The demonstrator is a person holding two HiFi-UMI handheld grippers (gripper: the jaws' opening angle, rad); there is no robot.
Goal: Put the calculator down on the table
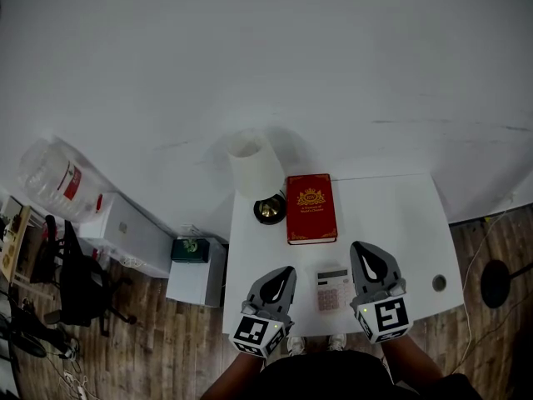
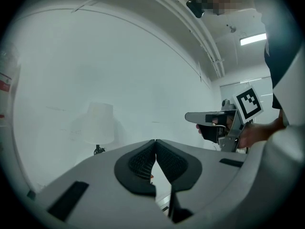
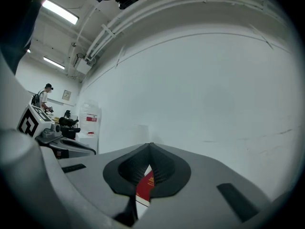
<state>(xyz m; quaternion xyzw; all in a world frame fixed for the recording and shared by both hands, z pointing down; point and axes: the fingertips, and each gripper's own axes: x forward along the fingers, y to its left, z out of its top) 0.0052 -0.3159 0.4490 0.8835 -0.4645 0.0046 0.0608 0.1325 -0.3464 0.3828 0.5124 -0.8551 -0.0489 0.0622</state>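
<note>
Calculator (image 1: pixel 333 290) found lying flat, keys up, on the white table (image 1: pixel 391 215) near its front edge, between the two grippers and touching neither; on this evidence the placement appears complete. Left gripper (image 1: pixel 287 271): jaws pressed together at the tips, nothing between them, confirmed in its own view. Right gripper (image 1: pixel 359 247): jaws likewise closed tip to tip and empty; the red seen through the slit below its pads in its own view is the book on the table beyond, not a held item. Handling assessment: the calculator is judged light, rigid and thin, with a smooth plastic casing likely to slip under a shallow pinch. If it must be taken up again, the hold should be across its two long side edges, clear of keys and display; its low profile on the tabletop would make that approach awkward. Surroundings: a red book (image 1: pixel 311 208) lies just beyond the calculator, apart from it; a table lamp (image 1: pixel 254 167) stands beside the book's left edge. A cable hole (image 1: pixel 439 282) sits well to the right. Nothing rests on or blocks the calculator.
</note>
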